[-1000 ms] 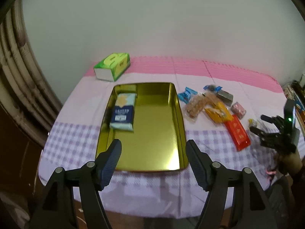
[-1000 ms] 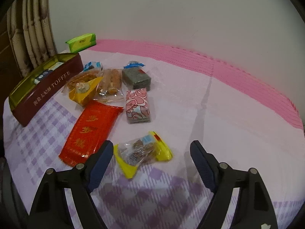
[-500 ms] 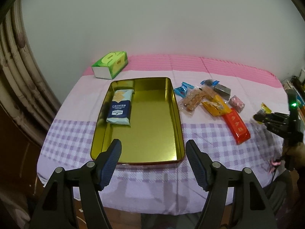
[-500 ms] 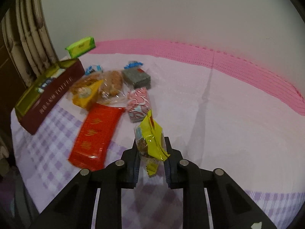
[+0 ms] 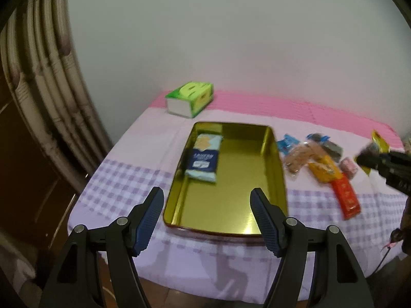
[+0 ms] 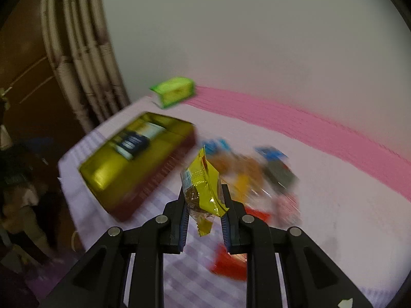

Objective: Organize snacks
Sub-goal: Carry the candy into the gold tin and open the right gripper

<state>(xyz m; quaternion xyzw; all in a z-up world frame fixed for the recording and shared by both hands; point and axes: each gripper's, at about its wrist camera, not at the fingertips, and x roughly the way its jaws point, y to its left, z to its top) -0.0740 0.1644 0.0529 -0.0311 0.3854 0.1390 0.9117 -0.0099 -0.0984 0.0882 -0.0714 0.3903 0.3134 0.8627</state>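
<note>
Transfer step. The right gripper (image 6: 203,200), lower centre of its own view, is clamped on a yellow snack packet (image 6: 203,182) held clear of the tablecloth (image 6: 334,192); the remaining snacks (image 5: 318,161) lie at right of the left-wrist view. The gold tin (image 5: 231,179), centre frame, already holds a blue-and-white packet (image 5: 204,157). The left gripper (image 5: 206,218) hangs with jaws apart, empty. Next, presumably: carry the packet over the tin and release. Motion blur leaves all printing unreadable.

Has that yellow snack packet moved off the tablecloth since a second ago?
Yes. The yellow snack packet is now lifted off the tablecloth, clamped in the right gripper, nearer the gold tin.
</note>
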